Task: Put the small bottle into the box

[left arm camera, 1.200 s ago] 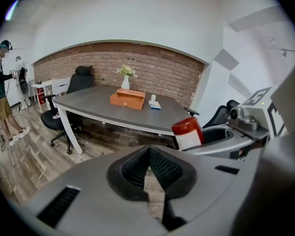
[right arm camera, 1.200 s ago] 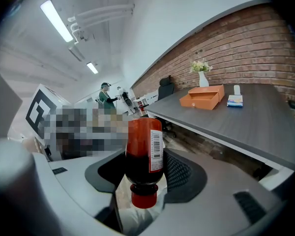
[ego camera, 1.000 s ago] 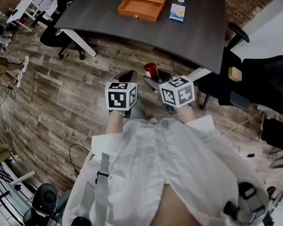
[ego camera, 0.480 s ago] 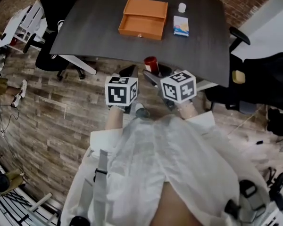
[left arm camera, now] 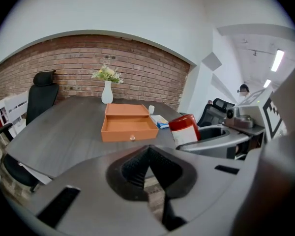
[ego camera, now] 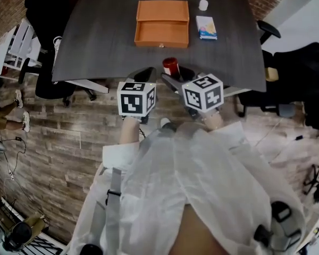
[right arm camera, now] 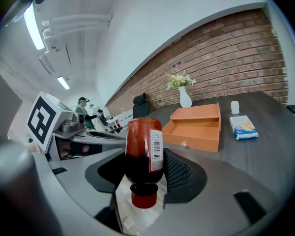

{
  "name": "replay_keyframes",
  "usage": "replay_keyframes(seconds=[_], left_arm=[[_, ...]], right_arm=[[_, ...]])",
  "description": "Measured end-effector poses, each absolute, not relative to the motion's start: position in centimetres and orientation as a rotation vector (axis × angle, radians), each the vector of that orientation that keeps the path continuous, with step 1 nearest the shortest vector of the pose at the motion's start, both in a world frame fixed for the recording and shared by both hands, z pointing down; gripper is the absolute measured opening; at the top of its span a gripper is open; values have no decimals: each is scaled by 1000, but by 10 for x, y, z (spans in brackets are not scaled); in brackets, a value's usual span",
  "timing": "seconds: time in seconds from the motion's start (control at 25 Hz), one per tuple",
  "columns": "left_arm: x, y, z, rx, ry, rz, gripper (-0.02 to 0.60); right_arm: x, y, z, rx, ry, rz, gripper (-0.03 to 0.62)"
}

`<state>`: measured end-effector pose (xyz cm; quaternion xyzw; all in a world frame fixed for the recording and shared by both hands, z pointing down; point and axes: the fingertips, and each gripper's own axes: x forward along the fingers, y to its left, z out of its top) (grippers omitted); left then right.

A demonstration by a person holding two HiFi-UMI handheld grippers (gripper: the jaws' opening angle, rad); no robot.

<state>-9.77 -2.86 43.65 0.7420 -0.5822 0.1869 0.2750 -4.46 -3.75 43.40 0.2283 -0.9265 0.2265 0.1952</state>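
My right gripper (ego camera: 171,78) is shut on a small red bottle (ego camera: 170,66) with a white label, held cap toward the camera in the right gripper view (right arm camera: 143,154). It hangs just short of the near edge of the dark table (ego camera: 95,41). The open orange box (ego camera: 162,23) lies on the table ahead; it shows in the left gripper view (left arm camera: 128,124) and the right gripper view (right arm camera: 196,127). My left gripper (ego camera: 145,74) is beside the right one, shut with nothing in it (left arm camera: 148,154). The red bottle (left arm camera: 184,129) shows to its right.
A small white bottle (ego camera: 203,5) and a tissue packet (ego camera: 206,27) lie right of the box. A white vase with flowers (left arm camera: 107,92) stands at the table's far edge. Black office chairs stand at the left (ego camera: 48,15) and the right (ego camera: 292,73).
The table and orange box have come nearer and more central in the head view. Both grippers keep their places in front of the body; the red bottle stays in the right one.
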Motion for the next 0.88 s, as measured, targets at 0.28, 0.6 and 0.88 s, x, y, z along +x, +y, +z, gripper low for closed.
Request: replay_keyframes(seconds=[0.28,0.6,0.88], left_arm=[[-100,-29,458,1965,-1508,462,3],[-123,-39,465,1904,-1535,440,3],[-138,-69,472,1865,-1538,439,4]], right_arm=[[-49,-42,448,668,-2525,635,212],[-64,-63,453,631,-2508,632,212],[-88,-104,457,580,-2500,621,212]])
